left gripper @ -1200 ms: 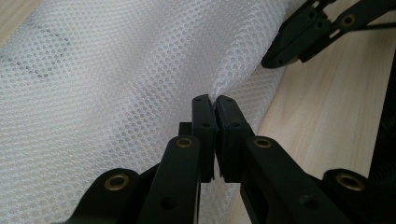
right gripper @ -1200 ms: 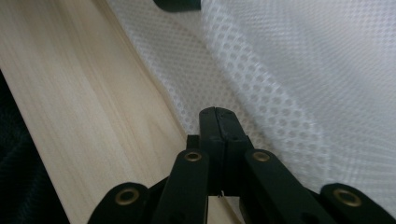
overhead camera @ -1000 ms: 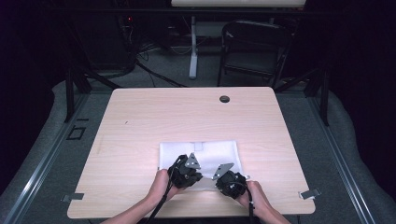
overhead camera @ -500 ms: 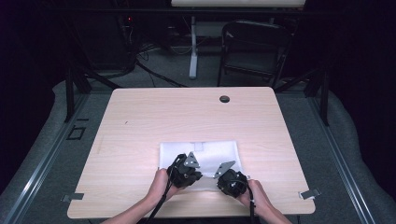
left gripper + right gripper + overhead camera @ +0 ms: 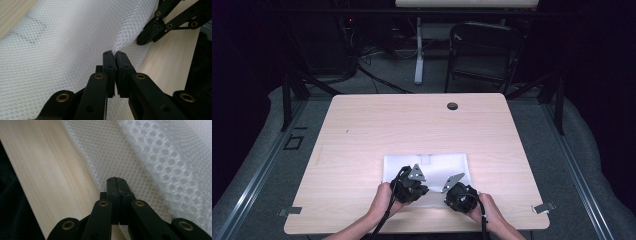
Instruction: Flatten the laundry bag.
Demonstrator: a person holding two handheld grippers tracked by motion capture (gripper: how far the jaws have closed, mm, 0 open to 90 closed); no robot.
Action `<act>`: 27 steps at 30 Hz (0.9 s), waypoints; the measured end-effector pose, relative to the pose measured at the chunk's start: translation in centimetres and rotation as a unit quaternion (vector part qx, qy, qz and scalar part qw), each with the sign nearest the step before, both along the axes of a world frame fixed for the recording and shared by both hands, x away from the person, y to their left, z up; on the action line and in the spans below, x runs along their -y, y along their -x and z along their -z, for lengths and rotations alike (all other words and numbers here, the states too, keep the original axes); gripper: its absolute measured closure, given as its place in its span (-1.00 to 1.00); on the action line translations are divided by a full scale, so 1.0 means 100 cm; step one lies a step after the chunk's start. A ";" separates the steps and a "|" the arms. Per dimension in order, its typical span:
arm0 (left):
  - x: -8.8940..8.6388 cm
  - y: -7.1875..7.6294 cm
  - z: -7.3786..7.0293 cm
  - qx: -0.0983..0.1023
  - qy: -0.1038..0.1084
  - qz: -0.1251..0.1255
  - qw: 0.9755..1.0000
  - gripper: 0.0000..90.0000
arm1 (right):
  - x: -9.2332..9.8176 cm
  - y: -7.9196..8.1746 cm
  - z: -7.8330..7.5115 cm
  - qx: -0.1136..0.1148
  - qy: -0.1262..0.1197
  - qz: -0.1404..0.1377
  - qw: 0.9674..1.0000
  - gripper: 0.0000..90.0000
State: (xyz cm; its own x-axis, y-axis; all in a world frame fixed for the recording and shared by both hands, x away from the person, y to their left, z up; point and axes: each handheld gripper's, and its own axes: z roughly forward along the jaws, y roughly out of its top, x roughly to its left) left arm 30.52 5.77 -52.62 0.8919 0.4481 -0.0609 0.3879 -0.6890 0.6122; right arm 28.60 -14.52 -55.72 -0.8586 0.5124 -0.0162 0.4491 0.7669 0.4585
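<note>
Left gripper view has the left gripper [image 5: 115, 55] with its jaws pinched tight on a fold of the white mesh fabric [image 5: 62, 50], which puckers up right where the tips meet. Right gripper view is the same deal: the right gripper [image 5: 117, 180] is clamped closed on the mesh's near edge, right beside bare wood. You can also spot the right gripper's black linkage off in the upper right corner of the left gripper view, sitting at the fabric's edge.

Pulling back to the high view, both grippers sit side by side at the near edge of the white mesh fabric [image 5: 432, 165], each held in a hand. The fabric lies flat-ish on the near middle of the wooden table [image 5: 362, 130]. A folding chair [image 5: 484, 55] stands behind the table.
</note>
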 end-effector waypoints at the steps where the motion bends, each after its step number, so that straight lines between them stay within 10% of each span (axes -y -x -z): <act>1: -0.001 0.000 -0.001 0.000 0.003 -0.002 1.000 0.94 | 0.000 0.000 -0.001 -0.003 0.004 -0.004 1.000 1.00; 27: -0.013 -0.018 -0.027 0.033 0.023 -0.033 0.999 0.94 | 0.002 0.000 -0.001 -0.018 0.004 -0.011 1.000 1.00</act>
